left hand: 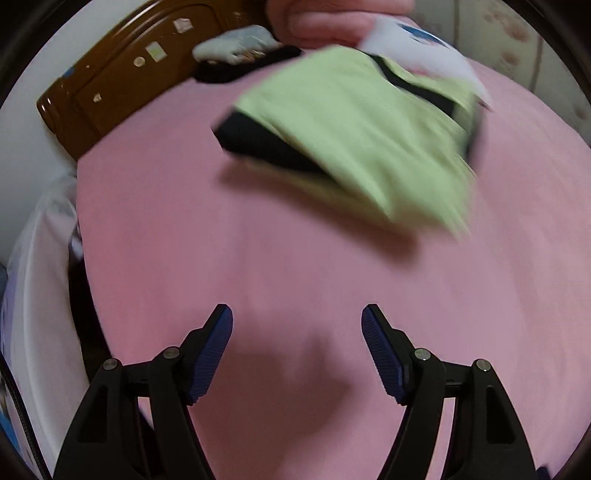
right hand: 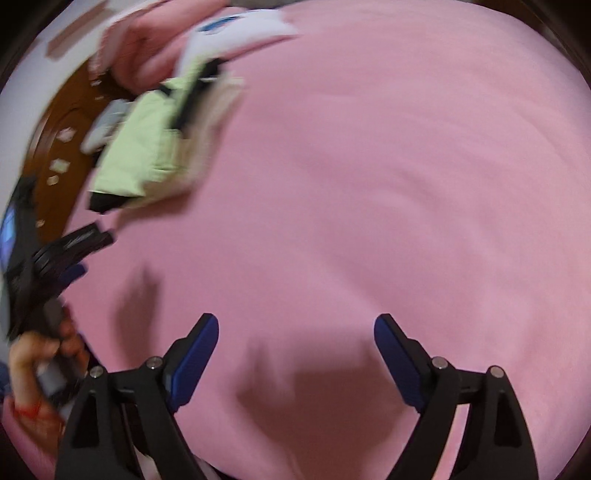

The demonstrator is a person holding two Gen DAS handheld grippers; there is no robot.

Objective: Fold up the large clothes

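The folded light-green garment [left hand: 351,136] with black trim lies on the pink bed sheet [left hand: 258,258], well ahead of both grippers and touching neither; it sits near the brown wooden headboard [left hand: 122,85] and a pink pillow [left hand: 332,22]. The left gripper [left hand: 297,321] and the right gripper [right hand: 295,328] hover over bare sheet, jaws spread wide and holding nothing. Motion blur softens the garment's edges.
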